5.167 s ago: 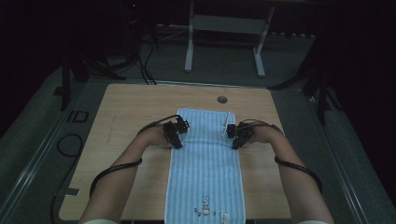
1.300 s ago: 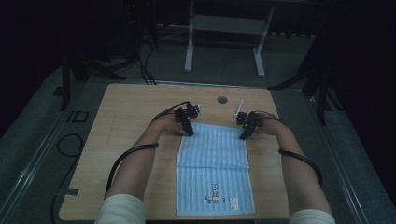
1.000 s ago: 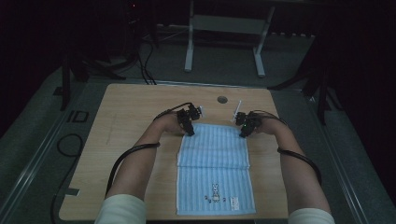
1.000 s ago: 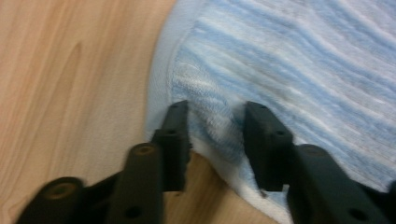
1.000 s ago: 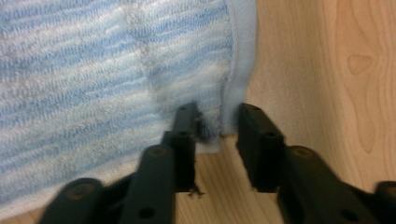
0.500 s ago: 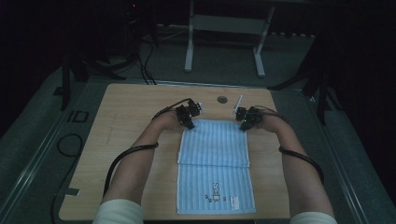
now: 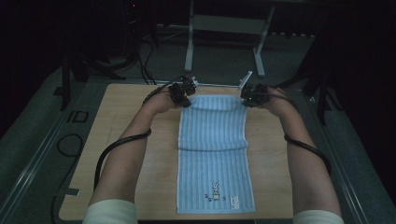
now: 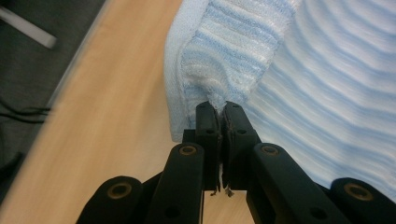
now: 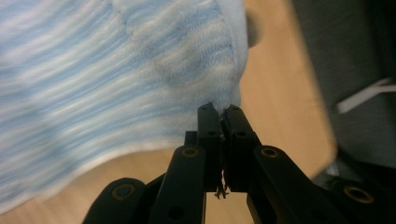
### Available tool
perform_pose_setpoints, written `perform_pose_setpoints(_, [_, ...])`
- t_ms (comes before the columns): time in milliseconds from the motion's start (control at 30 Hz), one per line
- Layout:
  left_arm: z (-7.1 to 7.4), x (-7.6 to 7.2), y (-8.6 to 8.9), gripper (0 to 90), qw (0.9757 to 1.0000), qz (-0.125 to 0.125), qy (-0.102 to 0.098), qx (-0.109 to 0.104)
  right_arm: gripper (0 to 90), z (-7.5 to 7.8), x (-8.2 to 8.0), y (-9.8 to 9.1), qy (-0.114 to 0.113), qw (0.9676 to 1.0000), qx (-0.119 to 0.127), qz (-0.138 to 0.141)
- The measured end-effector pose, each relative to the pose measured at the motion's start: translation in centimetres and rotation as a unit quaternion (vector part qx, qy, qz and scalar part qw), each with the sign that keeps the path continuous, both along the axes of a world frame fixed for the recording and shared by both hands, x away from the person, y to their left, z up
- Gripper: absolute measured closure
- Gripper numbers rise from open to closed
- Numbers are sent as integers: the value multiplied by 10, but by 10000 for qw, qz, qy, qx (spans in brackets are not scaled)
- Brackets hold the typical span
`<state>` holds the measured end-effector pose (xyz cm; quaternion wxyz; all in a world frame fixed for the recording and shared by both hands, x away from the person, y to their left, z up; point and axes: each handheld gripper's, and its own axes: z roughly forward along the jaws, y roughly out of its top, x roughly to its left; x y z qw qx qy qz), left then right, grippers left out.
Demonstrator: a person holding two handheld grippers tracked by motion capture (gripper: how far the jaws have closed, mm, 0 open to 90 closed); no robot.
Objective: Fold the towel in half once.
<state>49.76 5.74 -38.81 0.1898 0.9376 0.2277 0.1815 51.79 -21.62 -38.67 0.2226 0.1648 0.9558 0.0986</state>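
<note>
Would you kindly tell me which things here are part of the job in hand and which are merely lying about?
In the job:
- the blue striped towel, spread along the table
- the left tongs, shut on its far left corner
- the right tongs, shut on its far right corner

Lying about:
- the metal stand beyond the table
- the loose cables on the floor

Towel (image 7: 213,149): lies lengthwise down the middle of the table (image 7: 130,126), near end at the person's edge, far end close to the far edge. Cross-crease about midway along it. Left gripper (image 7: 186,99): at the towel's far left corner, jaws pinched on the cloth. Right gripper (image 7: 246,99): at the far right corner, likewise pinched. Forearms: one along each side of the towel. Metal stand (image 7: 224,28): on the floor beyond the table.
</note>
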Motion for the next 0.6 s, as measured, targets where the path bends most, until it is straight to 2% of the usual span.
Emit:
perform_pose_setpoints(33, [11,-3,2,866,9998,22,-213,-37,872,17,-1,0,-154,9998,132,-59])
perform_pose_setpoints(100, [16,-4,3,865,9998,33,-172,-111,871,30,-3,0,-330,9993,167,-81])
perform_pose_setpoints(133, [21,-10,5,865,9995,12,-268,-144,871,35,-7,0,-331,9993,184,-53])
perform_pose_setpoints(167, [23,-14,6,864,9995,-7,-223,-233,870,36,-10,0,-371,9992,135,-14])
perform_pose_setpoints(200, [23,-14,6,864,9995,-7,-223,-233,870,36,-10,0,-371,9992,135,-14])
perform_pose_setpoints(233, [23,-18,6,864,9994,-67,-247,-230,868,36,-20,0,-402,9991,96,89])
perform_pose_setpoints(267, [22,-22,7,864,9994,-68,-284,-201,868,36,-20,0,-402,9991,96,89])
perform_pose_setpoints(300, [20,-31,8,862,9994,-144,-260,-179,867,34,-31,0,-439,9988,-55,210])
perform_pose_setpoints(367, [19,-36,9,862,9993,-152,-264,-209,867,31,-43,-1,-398,9988,-30,292])
perform_pose_setpoints(400, [14,-46,10,862,9993,-221,-248,-191,867,29,-50,-2,-472,9982,-59,377])
perform_pose_setpoints(467, [10,-58,12,862,9989,-309,-165,-312,867,26,-64,-3,-484,9977,-45,465])
perform_pose_setpoints(500, [6,-68,12,861,9986,-346,-241,-327,867,24,-72,-4,-559,9970,-78,528])
perform_pose_setpoints(533, [3,-73,11,861,9983,-379,-183,-397,867,21,-81,-5,-539,9970,-71,546])
perform_pose_setpoints(567, [-1,-80,11,861,9982,-492,-114,-321,867,19,-87,-6,-554,9967,-99,588])
perform_pose_setpoints(600, [-1,-80,11,861,9982,-492,-114,-321,867,19,-87,-6,-554,9967,-99,588])
